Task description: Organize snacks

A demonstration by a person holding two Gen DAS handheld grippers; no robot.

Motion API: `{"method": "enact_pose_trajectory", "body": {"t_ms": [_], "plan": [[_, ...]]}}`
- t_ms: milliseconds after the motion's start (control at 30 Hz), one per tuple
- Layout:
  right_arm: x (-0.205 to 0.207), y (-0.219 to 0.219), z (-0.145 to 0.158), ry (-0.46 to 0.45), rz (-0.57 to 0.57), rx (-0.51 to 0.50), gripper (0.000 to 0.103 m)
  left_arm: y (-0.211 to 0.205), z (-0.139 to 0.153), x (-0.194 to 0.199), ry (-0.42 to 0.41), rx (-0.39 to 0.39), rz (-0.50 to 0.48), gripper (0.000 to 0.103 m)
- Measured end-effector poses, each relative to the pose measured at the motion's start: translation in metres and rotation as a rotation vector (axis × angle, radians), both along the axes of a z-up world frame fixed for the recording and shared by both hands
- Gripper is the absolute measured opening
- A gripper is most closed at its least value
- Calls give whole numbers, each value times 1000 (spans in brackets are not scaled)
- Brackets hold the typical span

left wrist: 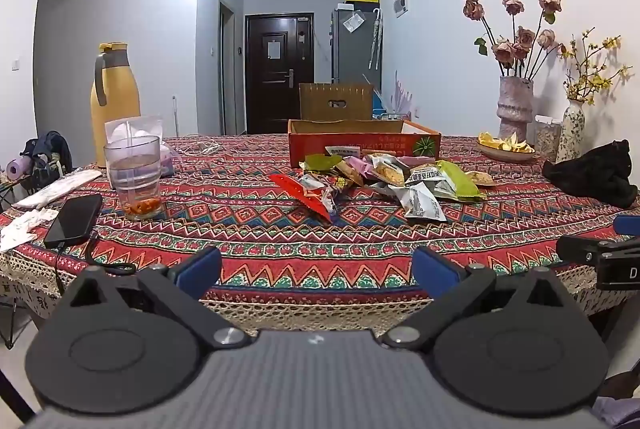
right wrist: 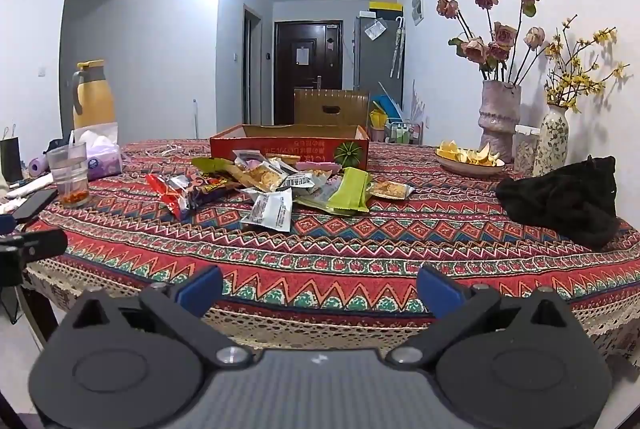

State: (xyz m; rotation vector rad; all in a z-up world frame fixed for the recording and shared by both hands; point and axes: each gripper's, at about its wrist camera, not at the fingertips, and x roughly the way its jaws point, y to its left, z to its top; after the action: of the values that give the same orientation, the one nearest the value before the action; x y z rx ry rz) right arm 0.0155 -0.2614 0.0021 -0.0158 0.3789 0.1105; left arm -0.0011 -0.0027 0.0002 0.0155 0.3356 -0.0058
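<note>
From the left wrist view, the left gripper stood spread wide with nothing between its blue pads, over the near edge of the patterned tablecloth. The snack packets lay in a loose heap mid-table: red, green, silver and clear wrappers, just in front of the red cardboard tray. This view alone showed the black phone fully, beside the plastic cup.

From the right wrist view, the right gripper was likewise released and empty. The black cloth bundle and plate of peels showed more clearly here.
</note>
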Motion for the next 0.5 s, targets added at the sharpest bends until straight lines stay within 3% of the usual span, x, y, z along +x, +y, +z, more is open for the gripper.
{"method": "enact_pose_trajectory", "body": {"t_ms": [500], "plan": [[-1, 0, 1, 1, 0, 6, 103, -1, -1, -1, -4, 3, -3, 103]]}}
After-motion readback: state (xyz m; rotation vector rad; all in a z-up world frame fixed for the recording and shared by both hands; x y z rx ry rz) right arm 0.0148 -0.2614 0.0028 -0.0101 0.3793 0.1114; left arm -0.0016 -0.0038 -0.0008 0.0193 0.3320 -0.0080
